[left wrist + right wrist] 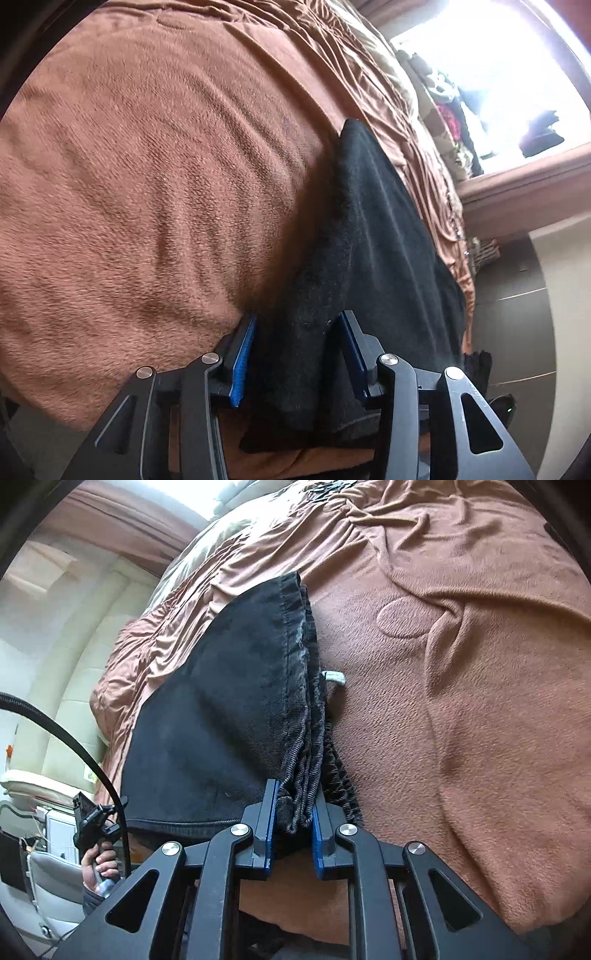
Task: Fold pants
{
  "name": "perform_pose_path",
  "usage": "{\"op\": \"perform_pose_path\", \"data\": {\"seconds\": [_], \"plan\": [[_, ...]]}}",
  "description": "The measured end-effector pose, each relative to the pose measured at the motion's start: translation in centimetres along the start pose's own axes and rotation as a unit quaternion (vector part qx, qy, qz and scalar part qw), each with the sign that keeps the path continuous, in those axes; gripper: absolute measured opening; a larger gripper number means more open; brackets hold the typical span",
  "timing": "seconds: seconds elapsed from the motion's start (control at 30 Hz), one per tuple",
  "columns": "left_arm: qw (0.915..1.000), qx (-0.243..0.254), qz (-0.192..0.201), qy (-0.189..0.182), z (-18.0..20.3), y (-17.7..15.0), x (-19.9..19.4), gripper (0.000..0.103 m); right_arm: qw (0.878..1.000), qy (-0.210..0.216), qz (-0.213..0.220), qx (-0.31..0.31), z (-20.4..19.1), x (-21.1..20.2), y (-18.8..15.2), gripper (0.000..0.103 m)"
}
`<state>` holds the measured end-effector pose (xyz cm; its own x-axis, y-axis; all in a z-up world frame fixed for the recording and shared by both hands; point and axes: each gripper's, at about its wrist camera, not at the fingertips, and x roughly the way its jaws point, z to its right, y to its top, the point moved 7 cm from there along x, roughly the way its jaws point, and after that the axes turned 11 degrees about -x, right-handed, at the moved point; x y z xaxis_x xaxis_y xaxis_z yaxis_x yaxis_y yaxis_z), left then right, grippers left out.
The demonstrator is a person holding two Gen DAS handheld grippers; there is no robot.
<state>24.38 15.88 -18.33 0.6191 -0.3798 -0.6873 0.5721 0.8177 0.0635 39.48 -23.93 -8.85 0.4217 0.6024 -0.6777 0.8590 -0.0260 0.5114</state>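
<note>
Between the right gripper (293,818) pads sits a bunched stack of the black pants (221,709), waistband layers pinched tight near the bed's front edge. From there the garment runs away across the brown blanket (461,701), already doubled over w/ a stitched hem lying along the gathered elastic; a white drawstring tip (334,677) pokes out beside the hem, resting on the blanket.

At the pants' other end, the left gripper (295,347) straddles a thick dark fold: pads partway spread, cloth between them but not clearly squeezed, esp. on the right pad, where a gap seems to show. Beyond it the pants (384,229) stretch toward the far side of the bed, blanket (147,184) on one side, rumpled sheet on the other.

Risks, as I read it: left side grip looks loose, so a lift could drop that end & the fold skews. Right side holds several layers; an inner one could slip out and bunch. Drawstring may end up outside the fold. Fuzzy blanket could drag the bottom layer.
</note>
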Motion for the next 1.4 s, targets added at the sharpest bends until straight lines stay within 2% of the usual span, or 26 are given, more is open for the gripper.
{"op": "perform_pose_path", "data": {"seconds": [0.03, 0.1, 0.23, 0.4, 0.6, 0.67, 0.8, 1.03, 1.07, 1.17, 1.27, 1.4], "plan": [[1.0000, 0.003, -0.005, 0.001, 0.2, -0.2, 0.2, 0.033, 1.000, -0.002, -0.002, -0.001, 0.0, 0.0, -0.1, 0.013], [0.9998, 0.006, -0.017, 0.004, 0.6, -0.8, 0.2, 0.017, 1.000, -0.008, -0.005, -0.002, 0.4, 0.0, -0.4, 0.013], [0.9998, 0.015, -0.010, 0.010, 1.6, -1.5, -0.9, 0.012, 1.000, -0.025, 0.001, 0.003, 0.5, 0.1, -0.4, 0.012], [0.9993, 0.032, -0.003, 0.020, 3.1, -2.0, -2.1, 0.012, 0.999, -0.043, 0.019, 0.003, 0.0, -0.8, -0.7, 0.010], [0.9985, 0.039, -0.018, 0.034, 3.1, -2.0, -2.1, 0.016, 0.998, -0.049, 0.028, 0.016, 0.3, -1.4, -1.8, 0.010], [0.9984, 0.037, -0.020, 0.036, 2.8, -2.1, -1.7, 0.020, 0.998, -0.060, 0.033, 0.010, 0.0, -1.7, -2.0, 0.010], [0.9992, 0.022, -0.026, 0.020, 1.4, -2.2, -1.0, 0.039, 0.997, -0.073, 0.025, 0.014, 0.2, -1.4, -2.1, 0.010], [0.9990, 0.000, -0.041, -0.019, 0.3, -2.2, -0.2, 0.040, 0.996, -0.084, 0.012, 0.029, -0.1, -1.3, -1.7, 0.010], [0.9989, 0.003, -0.042, -0.020, 0.4, -2.3, -0.2, 0.040, 0.996, -0.088, 0.013, 0.027, -0.5, -1.8, -1.5, 0.014], [0.9988, 0.008, -0.041, -0.025, 0.7, -2.4, 0.0, 0.040, 0.992, -0.120, 0.021, 0.012, -1.1, -3.2, -0.9, 0.019], [0.9988, 0.010, -0.039, -0.027, 0.9, -2.3, 0.2, 0.039, 0.988, -0.149, 0.039, -0.008, -2.5, -5.0, -0.3, 0.019], [0.9986, 0.014, -0.040, -0.032, 1.0, -2.3, 0.1, 0.040, 0.988, -0.141, 0.050, -0.047, -5.9, -5.6, 0.0, 0.019]]}}
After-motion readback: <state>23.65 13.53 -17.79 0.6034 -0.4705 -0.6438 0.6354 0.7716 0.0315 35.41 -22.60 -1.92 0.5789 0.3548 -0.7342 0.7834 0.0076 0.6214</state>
